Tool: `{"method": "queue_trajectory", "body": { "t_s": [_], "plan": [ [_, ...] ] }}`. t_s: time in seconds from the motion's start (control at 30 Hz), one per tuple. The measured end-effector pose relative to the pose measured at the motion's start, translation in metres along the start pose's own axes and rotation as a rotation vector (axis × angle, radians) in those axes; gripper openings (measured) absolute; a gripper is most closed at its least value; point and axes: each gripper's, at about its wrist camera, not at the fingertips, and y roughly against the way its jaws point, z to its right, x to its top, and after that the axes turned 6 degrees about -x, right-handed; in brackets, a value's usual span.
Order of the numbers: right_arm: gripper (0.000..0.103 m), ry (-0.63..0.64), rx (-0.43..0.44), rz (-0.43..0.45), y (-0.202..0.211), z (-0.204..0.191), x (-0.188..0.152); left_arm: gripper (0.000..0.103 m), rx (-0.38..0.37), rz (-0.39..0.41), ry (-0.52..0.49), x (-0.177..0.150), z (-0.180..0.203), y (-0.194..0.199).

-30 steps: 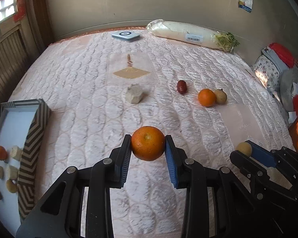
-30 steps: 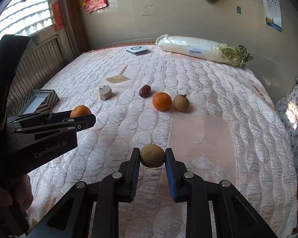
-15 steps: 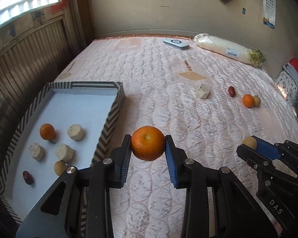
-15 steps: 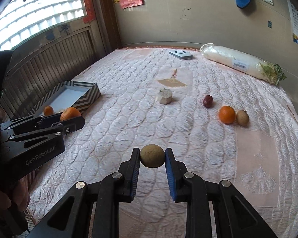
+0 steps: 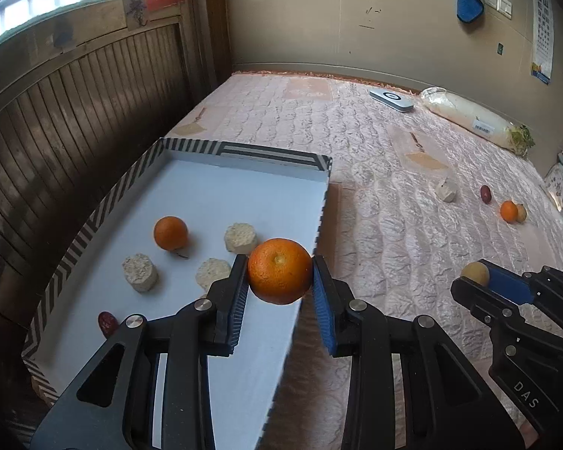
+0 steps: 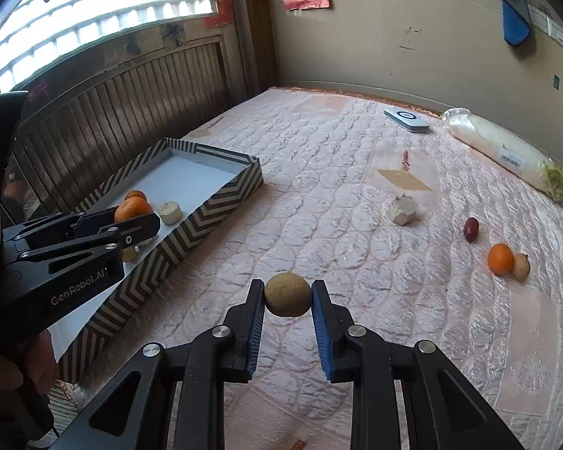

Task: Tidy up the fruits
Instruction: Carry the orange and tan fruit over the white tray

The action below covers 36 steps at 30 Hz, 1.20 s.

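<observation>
My left gripper is shut on an orange and hangs over the right rim of the striped tray. Inside the tray lie another orange, pale round pieces and a dark red fruit. My right gripper is shut on a tan round fruit above the quilted bed, right of the tray. The left gripper with its orange shows at the left of the right wrist view. On the bed lie an orange, a tan fruit, a dark red fruit and a pale chunk.
A wrapped cabbage and a small white device lie near the far wall. A slatted wooden panel runs along the left beside the tray. A person's hand holds the left gripper.
Both grippers have swung left with their fruit still held. The tray has come from the left edge of view to right under the left gripper, and the loose fruits have slid off to the right.
</observation>
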Motion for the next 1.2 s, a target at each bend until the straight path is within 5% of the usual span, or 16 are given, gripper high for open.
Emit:
{"method": "queue_trajectory", "body": {
  "t_s": [0.67,1.2],
  "plan": [
    [0.024,0.197,0.129,-0.003,-0.023,-0.107,0.025,0.032,0.091,-0.021,0.108,-0.016,-0.085,0.007],
    [0.024,0.256,0.17,-0.039,-0.042,-0.146,0.027,0.032,0.092,-0.053,0.145,-0.024,-0.105,0.002]
  ]
}}
